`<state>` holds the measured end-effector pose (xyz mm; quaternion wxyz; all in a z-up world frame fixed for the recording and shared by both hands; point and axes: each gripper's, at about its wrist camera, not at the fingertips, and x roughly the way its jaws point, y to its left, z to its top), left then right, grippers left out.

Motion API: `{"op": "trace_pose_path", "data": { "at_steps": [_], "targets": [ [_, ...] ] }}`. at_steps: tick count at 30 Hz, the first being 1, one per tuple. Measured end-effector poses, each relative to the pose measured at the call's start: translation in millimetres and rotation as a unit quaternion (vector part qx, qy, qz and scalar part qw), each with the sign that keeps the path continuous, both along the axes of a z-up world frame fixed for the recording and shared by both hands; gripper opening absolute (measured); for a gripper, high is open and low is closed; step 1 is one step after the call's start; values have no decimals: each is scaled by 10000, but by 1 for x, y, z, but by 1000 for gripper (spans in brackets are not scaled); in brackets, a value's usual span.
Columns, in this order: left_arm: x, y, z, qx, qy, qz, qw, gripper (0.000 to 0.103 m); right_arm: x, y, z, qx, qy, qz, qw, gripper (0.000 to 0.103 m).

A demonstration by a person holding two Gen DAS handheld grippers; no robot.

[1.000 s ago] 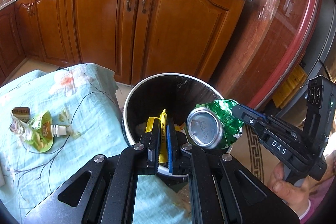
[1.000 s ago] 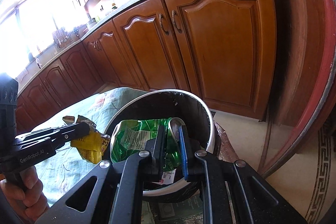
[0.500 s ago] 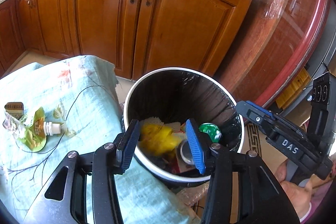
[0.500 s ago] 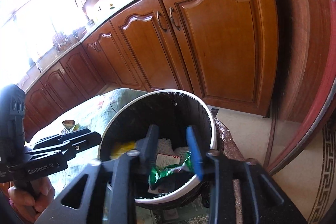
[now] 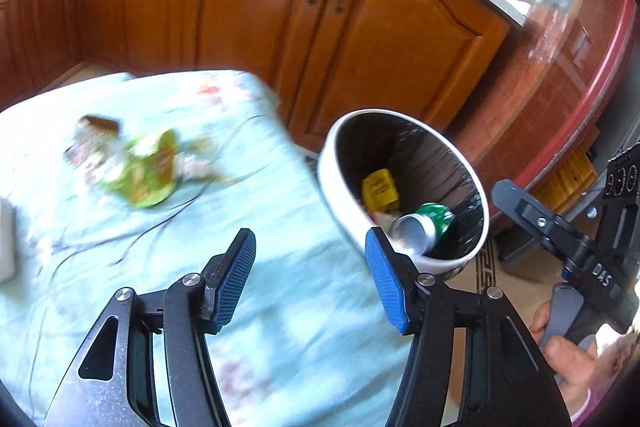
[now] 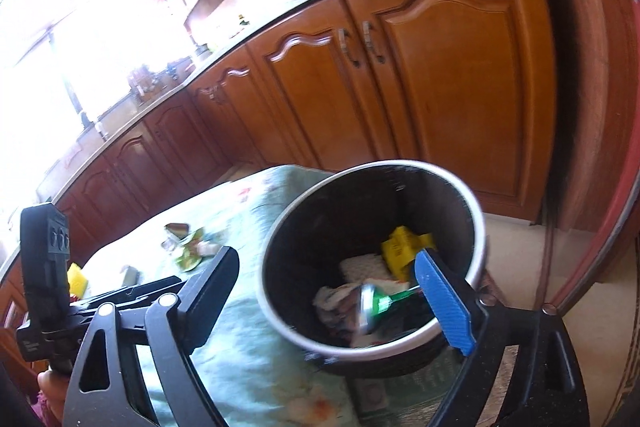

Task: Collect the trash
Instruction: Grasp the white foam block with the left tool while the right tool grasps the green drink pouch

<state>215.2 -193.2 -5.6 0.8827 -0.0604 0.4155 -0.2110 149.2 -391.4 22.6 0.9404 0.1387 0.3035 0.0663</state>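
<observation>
Lying beyond left claw (image 5: pixel 312 283): wrapper (image 5: pixel 138 167).

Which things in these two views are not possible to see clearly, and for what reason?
- Litter on the cloth: left wrist view, motion blur; its labels are unreadable.
- Can in the bin: right wrist view, smeared, print unreadable.
- Bin bottom: both views, covered by trash.
- White object: left wrist view, cut by the left edge.
</observation>
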Motion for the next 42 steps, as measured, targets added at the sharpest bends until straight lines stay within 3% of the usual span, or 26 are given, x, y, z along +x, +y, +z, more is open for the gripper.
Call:
{"op": "trace_pose_path", "data": {
  "at_steps": [13, 23, 38, 42],
  "targets": [
    [-34, 106, -25, -171, 260, 941, 9951, 62, -7, 87, -20, -191, 243, 844, 9960, 96],
    [-48, 164, -35, -160, 344, 1507, 9878, 67, 5, 137, -33, -320, 498, 1344, 9892, 97],
    [-34, 218, -34, -89, 311, 2086, 9775, 70, 50, 186, -32, -725, 449, 2097, 9740, 97],
    [-18, 227, -32, 97, 316, 2178, 9754, 73, 66, 200, -32, -932, 331, 2307, 9680, 96]
  ]
}}
